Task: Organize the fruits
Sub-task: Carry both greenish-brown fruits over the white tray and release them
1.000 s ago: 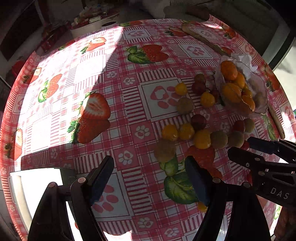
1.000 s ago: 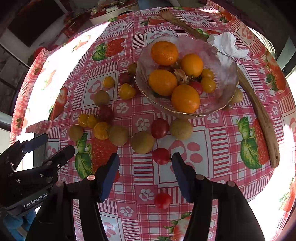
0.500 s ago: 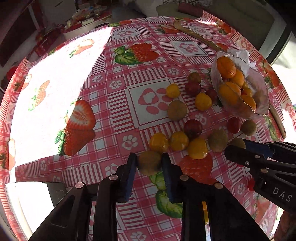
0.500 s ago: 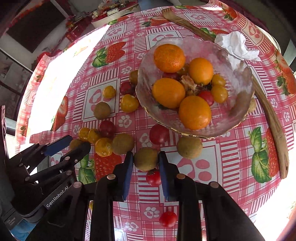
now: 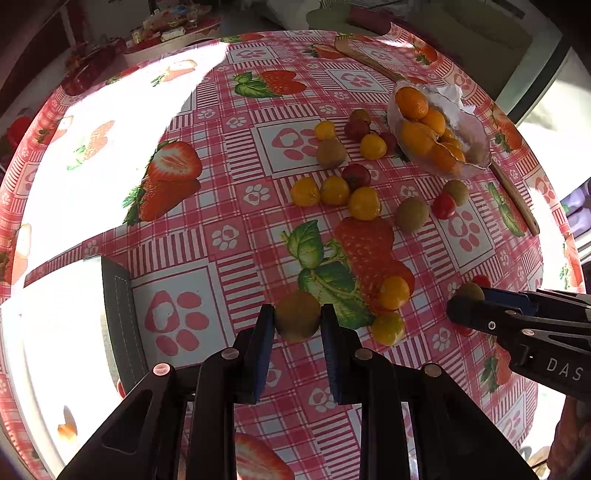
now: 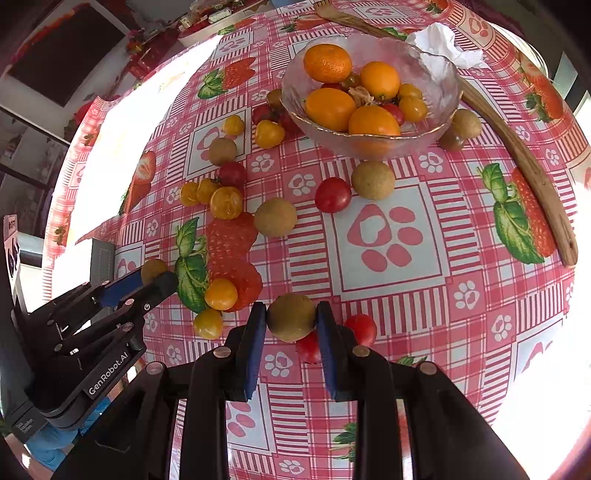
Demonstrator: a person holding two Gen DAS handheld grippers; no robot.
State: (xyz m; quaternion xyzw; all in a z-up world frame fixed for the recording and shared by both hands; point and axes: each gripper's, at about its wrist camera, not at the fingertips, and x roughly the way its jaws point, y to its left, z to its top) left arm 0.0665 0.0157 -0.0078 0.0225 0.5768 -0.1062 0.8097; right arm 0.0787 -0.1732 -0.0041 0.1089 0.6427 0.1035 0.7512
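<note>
Though roundish, kiwi (image 5: 297, 319) upright in left claw (image 5: 297, 325)

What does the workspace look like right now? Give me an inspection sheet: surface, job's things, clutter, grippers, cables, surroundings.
Surface: round table under a strawberry-print cloth, half in hard sun glare.
Job's things: glass bowl holding oranges and small tomatoes; loose brown fruits, yellow tomatoes and red tomatoes scattered in front of it.
Clutter: wooden spatula right of the bowl; crumpled tissue behind the bowl; dark pad at the table's left edge.
Grippers: left gripper closed on a brown fruit; right gripper closed on another brown fruit.
Cables: nothing seen.
Surroundings: second table with packets beyond; dark furniture at left.
</note>
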